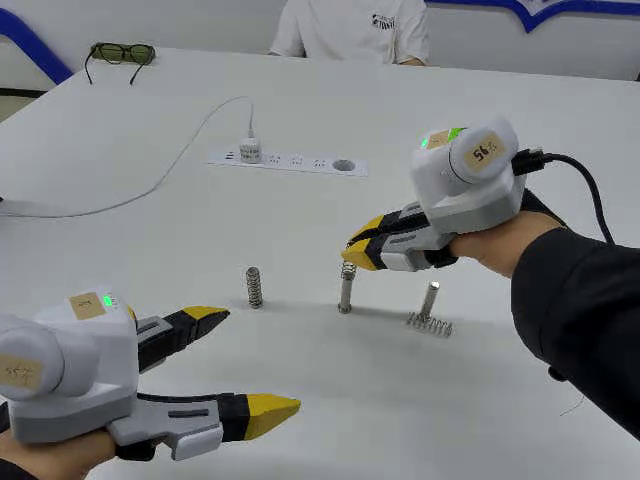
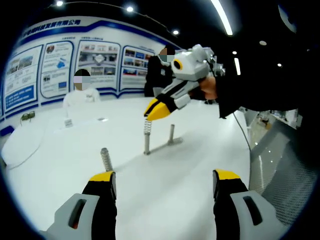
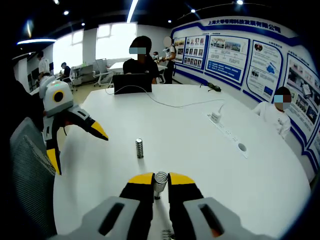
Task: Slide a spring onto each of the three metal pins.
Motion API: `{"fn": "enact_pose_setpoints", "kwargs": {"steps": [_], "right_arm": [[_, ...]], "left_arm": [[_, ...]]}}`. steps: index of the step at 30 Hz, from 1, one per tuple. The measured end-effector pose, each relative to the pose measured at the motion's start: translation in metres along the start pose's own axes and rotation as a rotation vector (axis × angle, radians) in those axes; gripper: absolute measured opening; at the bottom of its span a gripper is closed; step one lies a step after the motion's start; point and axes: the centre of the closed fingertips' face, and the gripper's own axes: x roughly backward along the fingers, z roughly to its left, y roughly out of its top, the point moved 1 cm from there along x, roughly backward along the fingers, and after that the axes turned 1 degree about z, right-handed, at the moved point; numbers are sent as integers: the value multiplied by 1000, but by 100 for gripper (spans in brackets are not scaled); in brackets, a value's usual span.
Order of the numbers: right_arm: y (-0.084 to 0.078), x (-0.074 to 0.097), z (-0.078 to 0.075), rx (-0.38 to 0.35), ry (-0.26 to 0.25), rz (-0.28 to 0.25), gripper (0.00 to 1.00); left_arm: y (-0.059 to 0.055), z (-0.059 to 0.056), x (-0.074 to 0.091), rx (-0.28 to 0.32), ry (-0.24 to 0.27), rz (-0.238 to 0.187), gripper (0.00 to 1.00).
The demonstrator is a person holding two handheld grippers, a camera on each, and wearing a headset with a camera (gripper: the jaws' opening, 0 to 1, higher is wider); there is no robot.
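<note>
On the white table [image 1: 300,420], the left gripper [image 1: 260,360] was held at the near side, its jaws spread wide with nothing between them. The right gripper [image 1: 352,255] was seen clamped on a spring [image 1: 348,270] at the top of the middle pin [image 1: 345,296]. The left pin [image 1: 254,298] was already sleeved by a fitted spring [image 1: 254,284]. The right pin [image 1: 429,298] was found bare, with a loose spring [image 1: 429,323] laid at its base.
</note>
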Motion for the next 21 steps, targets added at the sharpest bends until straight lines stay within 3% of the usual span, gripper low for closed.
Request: {"fn": "enact_pose_setpoints", "kwargs": {"steps": [21], "right_arm": [[-16, -13, 1, -19, 1, 41, 11]], "left_arm": [[1, 5, 4, 8, 16, -3, 79]]}}
